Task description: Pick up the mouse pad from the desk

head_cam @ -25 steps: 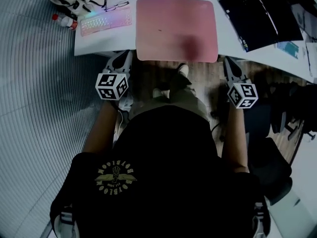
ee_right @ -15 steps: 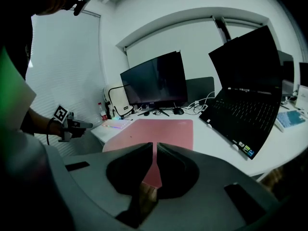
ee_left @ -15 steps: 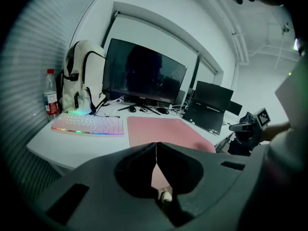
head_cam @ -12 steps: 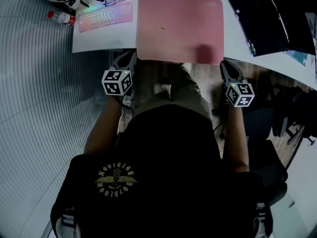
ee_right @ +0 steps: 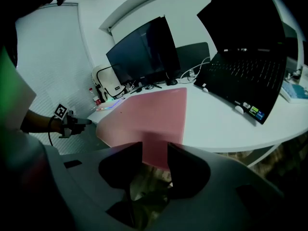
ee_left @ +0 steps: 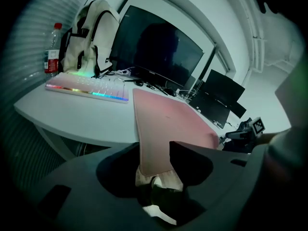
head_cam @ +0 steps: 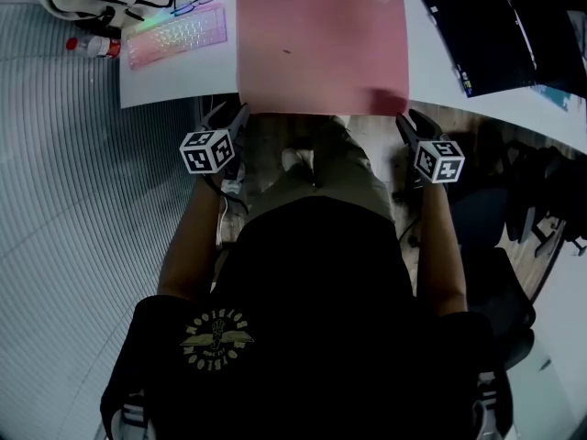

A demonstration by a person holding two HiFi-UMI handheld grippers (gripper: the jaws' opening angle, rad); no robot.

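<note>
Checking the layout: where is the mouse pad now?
Head view, top centre: the mouse pad lies on the white desk between the lit keyboard at left and the laptop at right, its near edge overhanging.

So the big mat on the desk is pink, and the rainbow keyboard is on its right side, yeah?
Almost. The mouse pad is pink, but the rainbow keyboard is on its left side, not its right. The head view shows this. The thing on the right of the mat is the black laptop.
</note>
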